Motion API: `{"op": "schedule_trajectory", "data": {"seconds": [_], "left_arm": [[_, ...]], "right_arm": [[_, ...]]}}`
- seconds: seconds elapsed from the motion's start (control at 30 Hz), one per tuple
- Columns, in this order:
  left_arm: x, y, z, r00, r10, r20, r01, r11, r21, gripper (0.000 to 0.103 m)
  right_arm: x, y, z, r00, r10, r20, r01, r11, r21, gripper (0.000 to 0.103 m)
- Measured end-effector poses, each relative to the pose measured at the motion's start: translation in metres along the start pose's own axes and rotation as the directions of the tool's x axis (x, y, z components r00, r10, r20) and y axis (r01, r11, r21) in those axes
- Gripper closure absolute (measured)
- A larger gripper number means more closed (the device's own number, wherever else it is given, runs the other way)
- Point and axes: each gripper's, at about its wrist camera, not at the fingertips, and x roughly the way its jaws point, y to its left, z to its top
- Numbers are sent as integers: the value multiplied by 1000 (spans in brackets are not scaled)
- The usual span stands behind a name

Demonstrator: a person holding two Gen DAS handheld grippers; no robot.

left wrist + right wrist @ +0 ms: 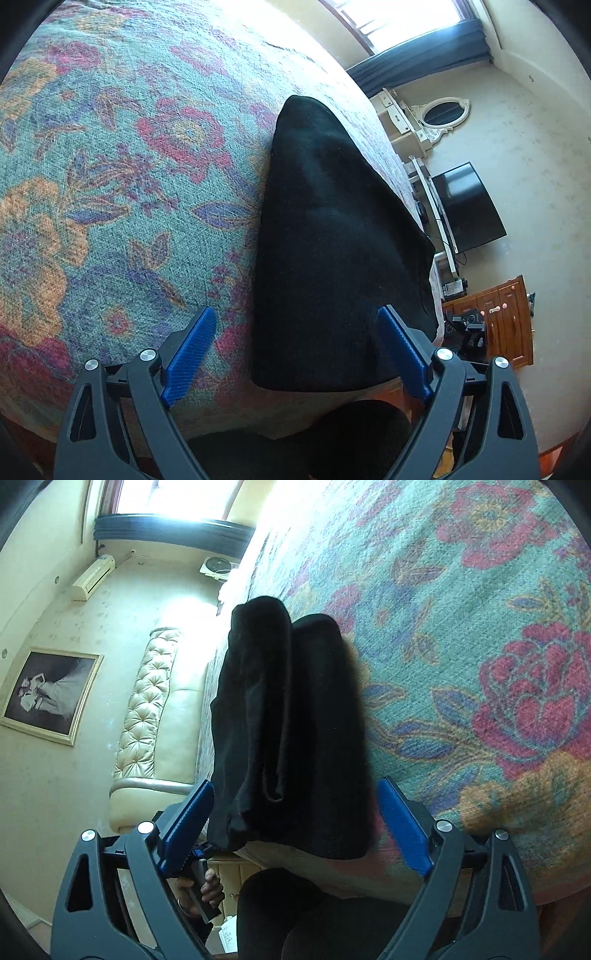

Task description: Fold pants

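Observation:
The black pants lie folded into a compact stack on the floral bedspread, close to the bed's near edge. My left gripper is open and empty, its blue fingers spread just short of the stack's near end. In the right wrist view the folded pants show layered edges at the near end. My right gripper is open and empty, its fingers on either side of that near end without closing on it.
The bedspread stretches far beyond the pants. A TV, a mirror and a wooden cabinet stand past the bed. A tufted headboard and a framed picture are on the other side. My dark-clad legs are below.

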Motion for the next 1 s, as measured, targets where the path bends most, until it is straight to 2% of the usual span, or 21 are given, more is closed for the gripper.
{"op": "schedule_trajectory", "data": {"seconds": [0.1, 0.17, 0.23, 0.33, 0.43, 0.53, 0.6, 0.63, 0.73, 0.8, 0.93, 1.0], "left_arm": [[1, -1, -4, 1000, -15, 27, 15, 1000, -20, 13], [1, -2, -3, 999, -41, 19, 41, 998, -44, 13], [0, 2, -1, 995, -99, 6, 99, 991, -88, 13], [5, 6, -3, 987, -160, -5, 157, 976, -151, 13], [4, 9, -6, 983, -185, 0, 182, 968, -172, 13], [0, 7, -8, 986, -166, -8, 163, 975, -150, 14], [4, 5, -9, 994, -108, -33, 103, 988, -113, 38], [7, 2, -7, 996, -77, -43, 73, 993, -90, 41], [8, 2, -7, 997, -62, -46, 59, 996, -61, 50], [9, 1, -7, 997, -50, -53, 48, 998, -39, 60], [11, 8, -6, 996, -80, -50, 78, 996, -38, 62], [8, 8, -7, 993, -108, -47, 107, 994, -29, 57]], "right_arm": [[12, 11, -6, 999, -36, -18, 35, 998, -51, 13], [15, 17, -7, 996, -78, -32, 75, 994, -84, 19], [13, 16, -10, 993, -114, -34, 111, 990, -86, 41], [8, 6, -10, 995, -95, -39, 92, 994, -58, 56], [6, 4, -10, 995, -89, -40, 86, 994, -64, 63], [5, 6, -9, 995, -92, -40, 89, 993, -82, 68], [5, 7, -6, 995, -87, -45, 83, 993, -83, 69], [6, 7, -6, 995, -86, -46, 81, 993, -85, 70], [6, 5, -4, 996, -76, -53, 71, 994, -88, 71], [4, -2, -3, 997, -59, -59, 54, 995, -85, 73], [-4, -17, 0, 997, -27, -66, 21, 996, -90, 73], [-6, -19, 1, 998, -12, -69, 6, 997, -83, 70]]}}
